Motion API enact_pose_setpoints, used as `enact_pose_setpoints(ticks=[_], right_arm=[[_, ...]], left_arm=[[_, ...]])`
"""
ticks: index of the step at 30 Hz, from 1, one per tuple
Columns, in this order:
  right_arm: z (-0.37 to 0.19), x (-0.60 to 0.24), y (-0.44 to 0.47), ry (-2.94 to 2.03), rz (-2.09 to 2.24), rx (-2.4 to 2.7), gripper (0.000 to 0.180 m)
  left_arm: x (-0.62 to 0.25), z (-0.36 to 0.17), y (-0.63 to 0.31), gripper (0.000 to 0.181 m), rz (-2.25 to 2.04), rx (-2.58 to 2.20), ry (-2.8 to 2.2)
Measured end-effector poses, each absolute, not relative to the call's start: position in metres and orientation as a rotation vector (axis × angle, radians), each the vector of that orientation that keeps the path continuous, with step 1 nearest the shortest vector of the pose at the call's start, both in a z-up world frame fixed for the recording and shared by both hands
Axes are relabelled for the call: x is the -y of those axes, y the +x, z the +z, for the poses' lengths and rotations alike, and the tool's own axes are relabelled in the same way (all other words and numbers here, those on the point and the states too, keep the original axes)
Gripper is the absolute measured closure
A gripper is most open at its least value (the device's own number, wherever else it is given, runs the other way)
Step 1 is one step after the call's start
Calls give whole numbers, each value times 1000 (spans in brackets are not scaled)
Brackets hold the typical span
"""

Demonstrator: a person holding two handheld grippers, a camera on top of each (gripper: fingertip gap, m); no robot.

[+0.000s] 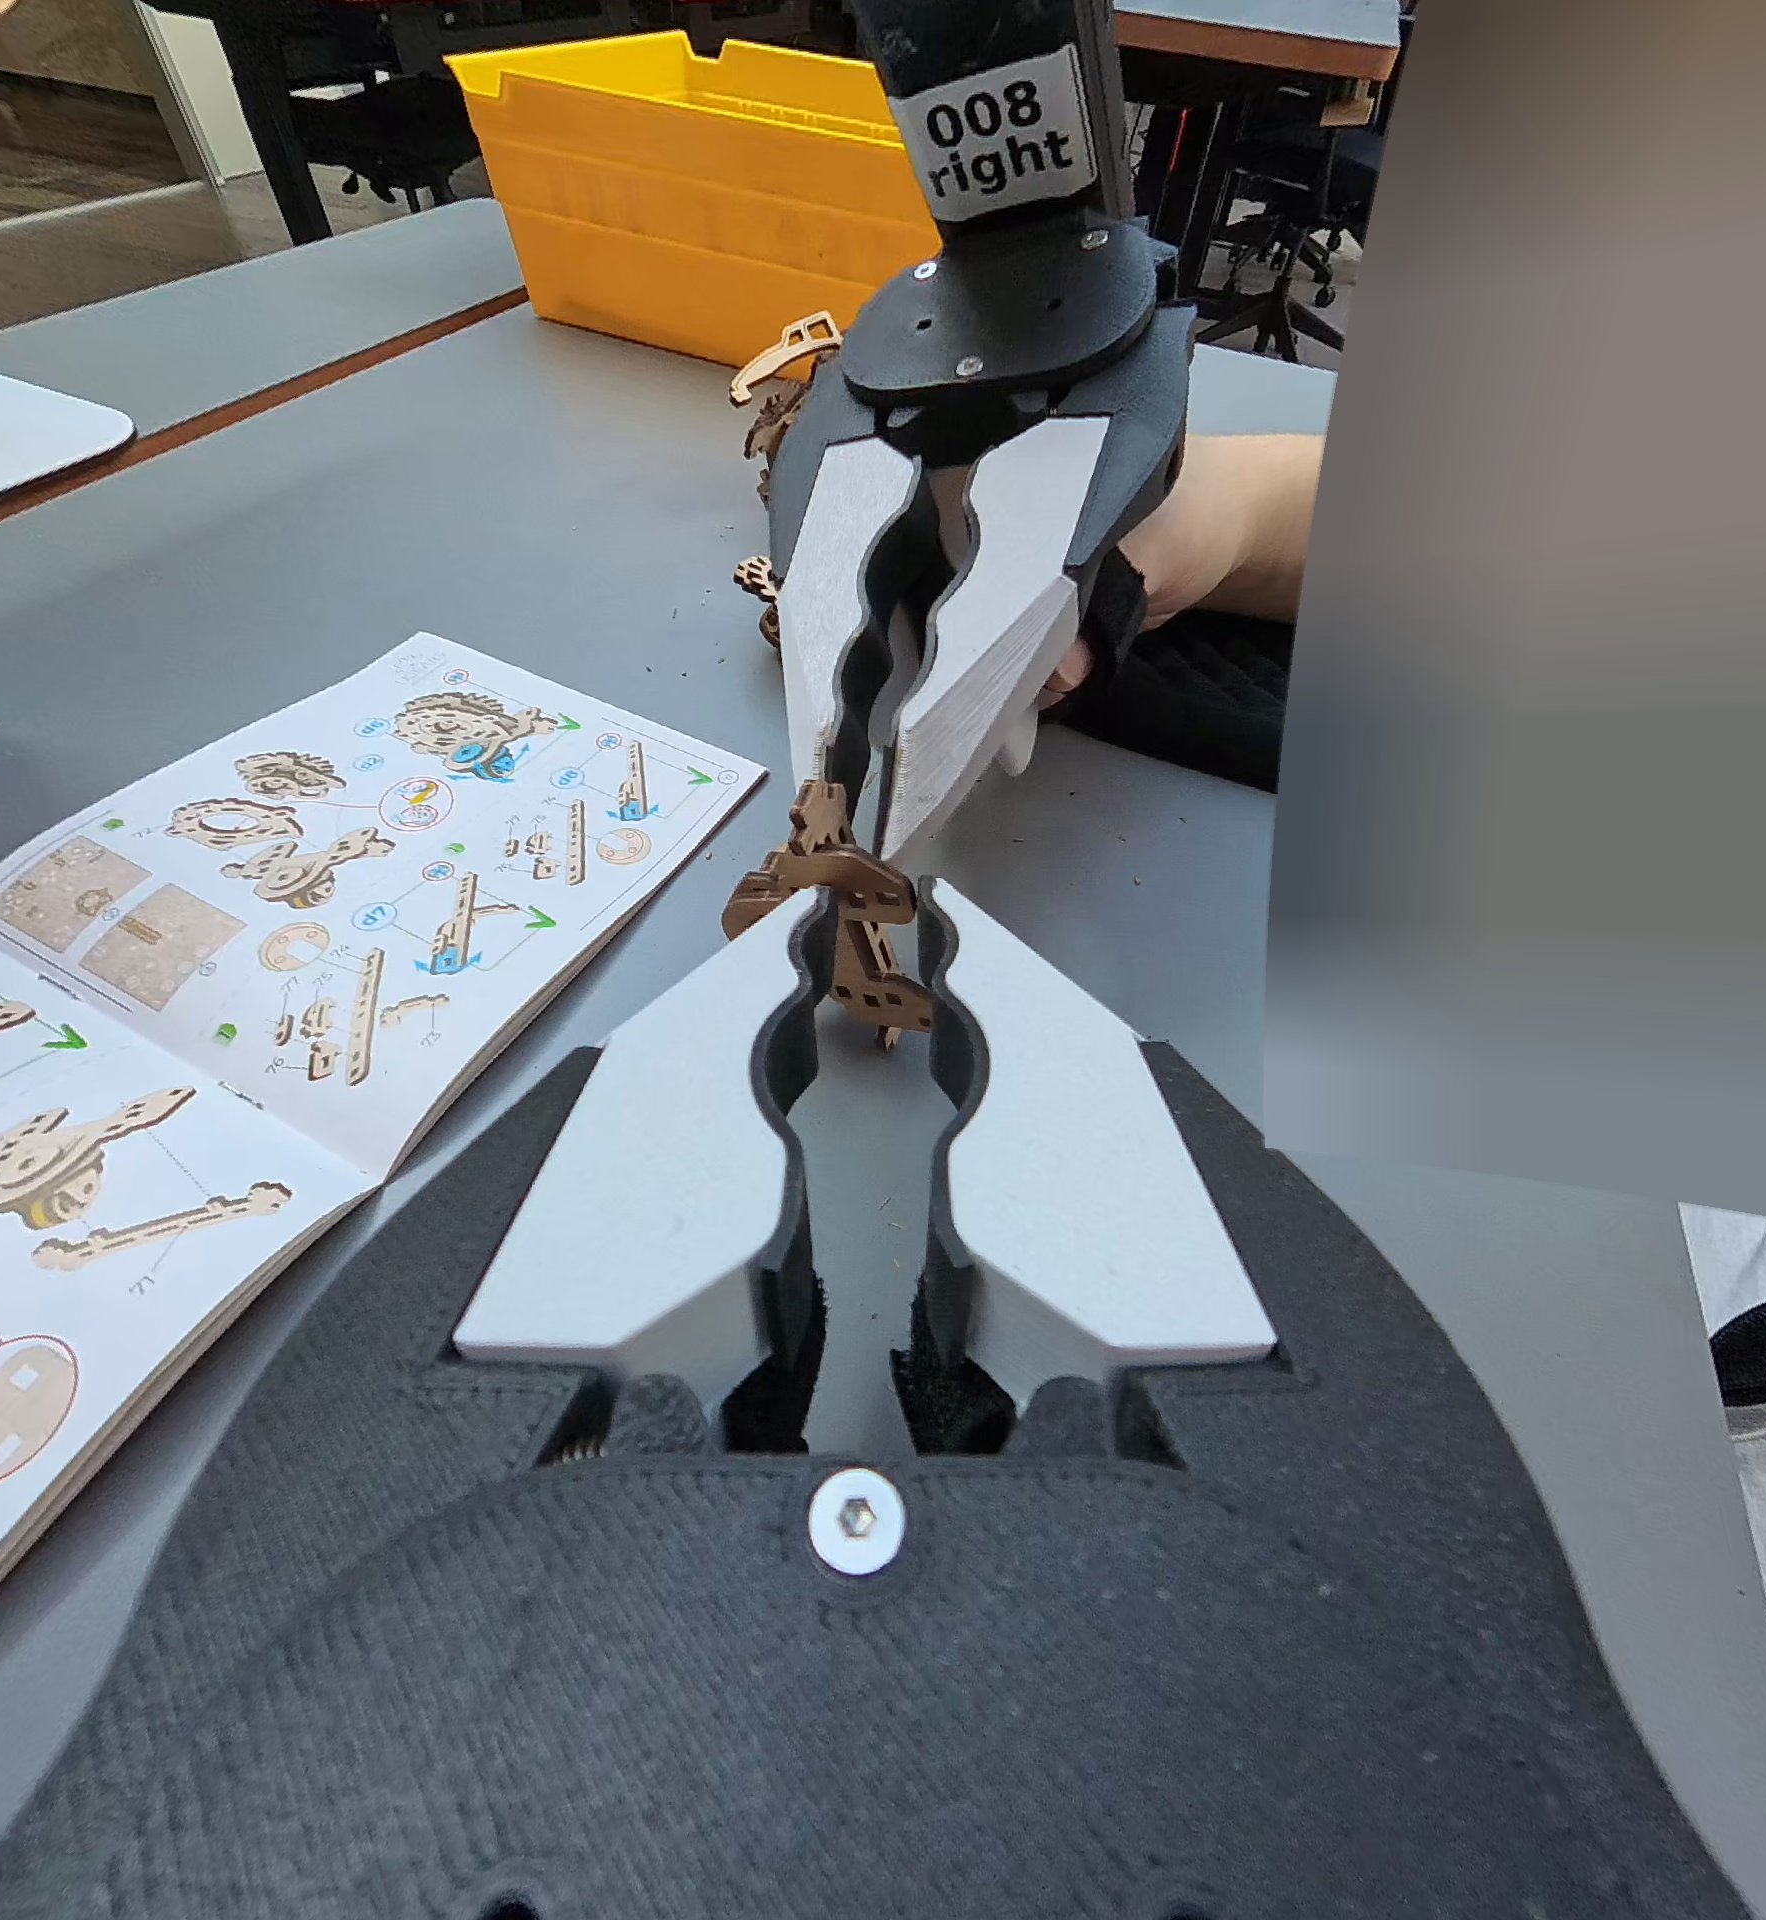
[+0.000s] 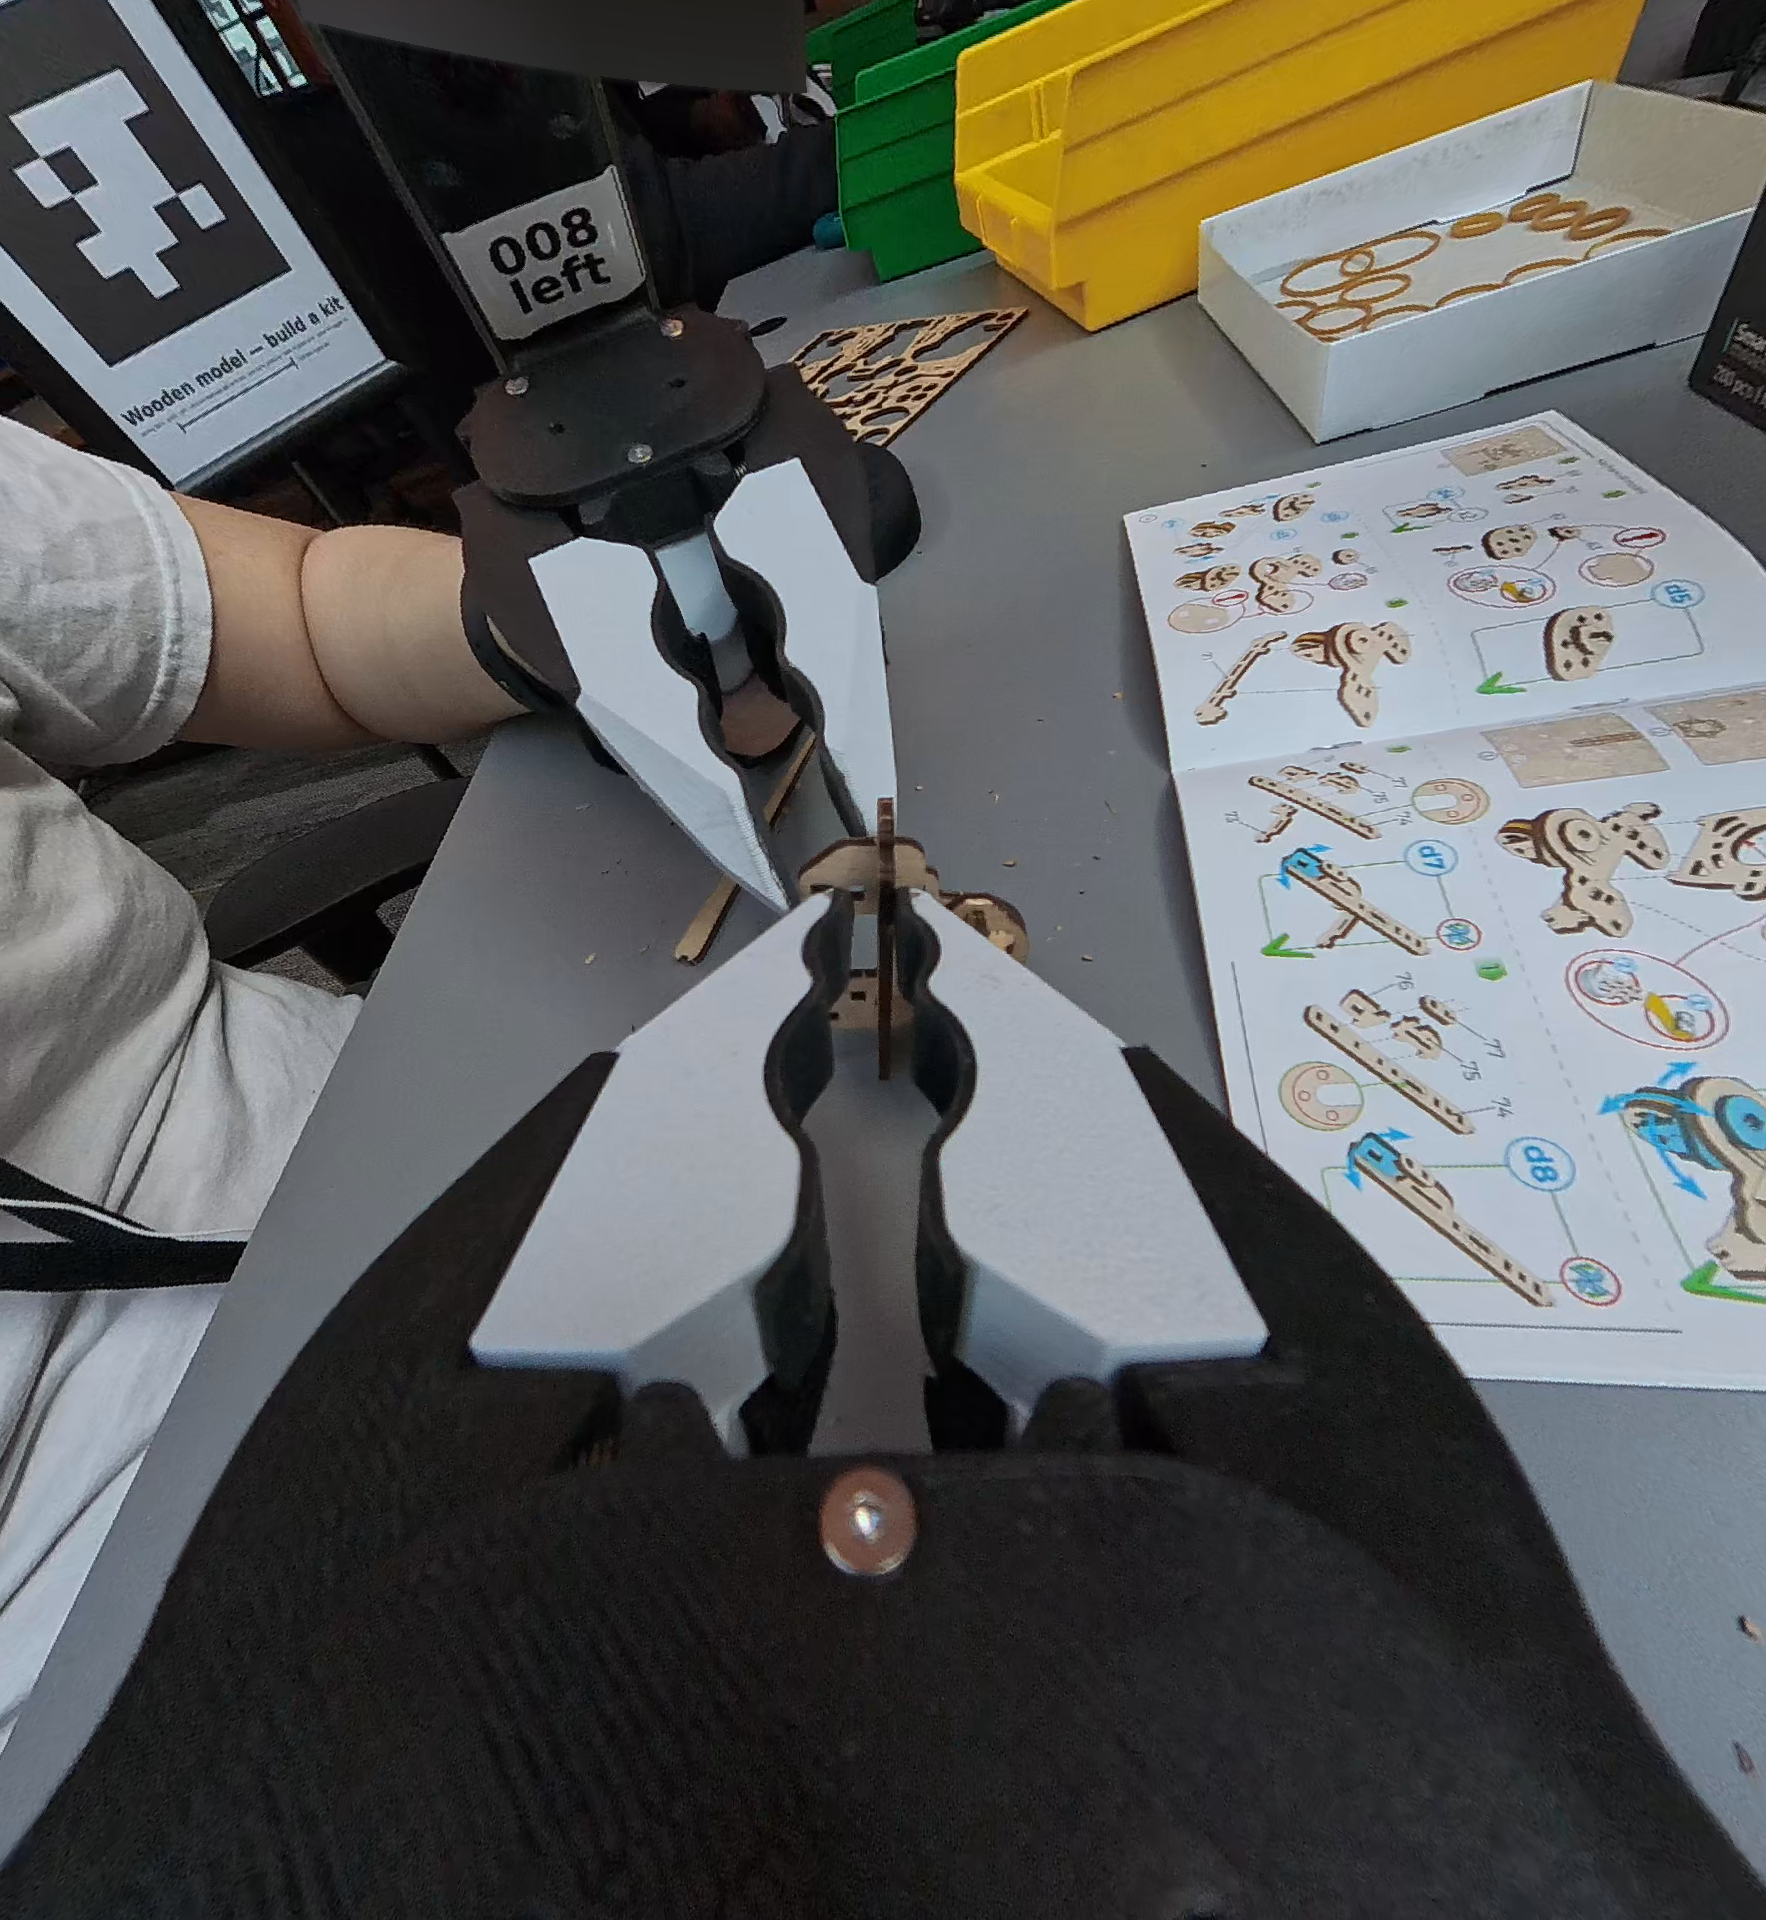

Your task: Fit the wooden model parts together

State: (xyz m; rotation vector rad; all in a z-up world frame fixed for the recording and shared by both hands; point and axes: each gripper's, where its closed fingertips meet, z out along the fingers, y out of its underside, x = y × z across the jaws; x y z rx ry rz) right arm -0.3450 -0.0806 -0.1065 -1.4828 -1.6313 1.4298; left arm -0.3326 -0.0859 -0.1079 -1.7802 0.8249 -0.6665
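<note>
A small wooden assembly hangs between both grippers above the grey table. It is a holed strip crossed by a shorter piece. My left gripper comes from below, tips closed on the cross piece, and the strip runs down between its fingers. My right gripper reaches down from above and pinches the strip's upper end. In the right wrist view the strip stands edge-on between my right gripper's tips. There my left gripper meets the cross piece from behind.
An open instruction booklet lies left of the grippers and shows in the right wrist view. A yellow bin, loose wooden parts, a green bin, a white box of wooden rings and a cut-out sheet stand behind. A person's arm is at the table edge. Left and right tips are no more than a few centimetres apart.
</note>
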Motion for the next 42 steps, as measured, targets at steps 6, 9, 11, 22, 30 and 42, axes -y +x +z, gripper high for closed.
enact_pose_setpoints(ticks=[6, 9, 11, 22, 30, 42], right_arm=[[-108, 78, -344, -1477, 1383, 1650, 179], [-108, 80, -343, -1464, 1401, 1666, 179], [-107, 81, -342, -1444, 1400, 1679, 179], [-106, 89, -339, -1298, 1386, 1758, 179], [-106, 95, -337, -1224, 1371, 1803, 178], [-107, 104, -336, -1122, 1301, 1874, 178]], left_arm=[[87, -108, -332, 171, -669, -831, -1777], [86, -110, -342, 169, -665, -834, -1801], [85, -114, -348, 171, -638, -865, -1818], [93, -111, -331, 172, -615, -1088, -1654], [97, -109, -329, 176, -590, -1099, -1608], [103, -108, -328, 178, -631, -1147, -1584]])
